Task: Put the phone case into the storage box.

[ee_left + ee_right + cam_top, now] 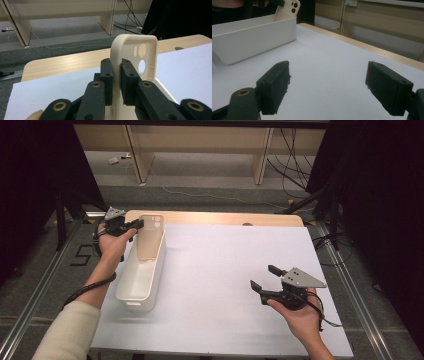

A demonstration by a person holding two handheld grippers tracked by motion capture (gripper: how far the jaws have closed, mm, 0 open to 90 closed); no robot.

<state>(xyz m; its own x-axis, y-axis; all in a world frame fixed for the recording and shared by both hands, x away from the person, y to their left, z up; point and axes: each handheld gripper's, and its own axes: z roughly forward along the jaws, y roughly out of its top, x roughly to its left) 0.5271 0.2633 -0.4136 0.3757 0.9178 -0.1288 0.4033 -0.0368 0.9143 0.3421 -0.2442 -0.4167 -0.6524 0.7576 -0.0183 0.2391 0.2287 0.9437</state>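
My left tongs (134, 224) are clenched on the side rim of a cream phone case (149, 239). In the left gripper view the two black pads press that rim (115, 75) from either side, and the case stands upright with its camera cut-outs at the top.

High view: the case hangs over the far end of the white bin (141, 275), its lower part down inside the bin's walls. Whether it touches the bin floor I cannot tell.

The bin sits lengthwise along the left edge of the white sheet (225, 285) that covers most of the bench (215, 217). The bin's far end is near the far-left corner of the sheet. Bare wood shows as a strip along the bench's far edge.

My right tongs (264, 277) are released, jaws standing wide with nothing between them. They hover over the sheet near the near-right corner, well apart from the bin. In the right gripper view, plain white sheet lies between the two pads (274, 85), and the bin (254, 40) and case (288, 10) show farther off at upper left.

My left forearm comes in along the left edge of the bench, with the sleeve (67, 332) at the near-left corner.
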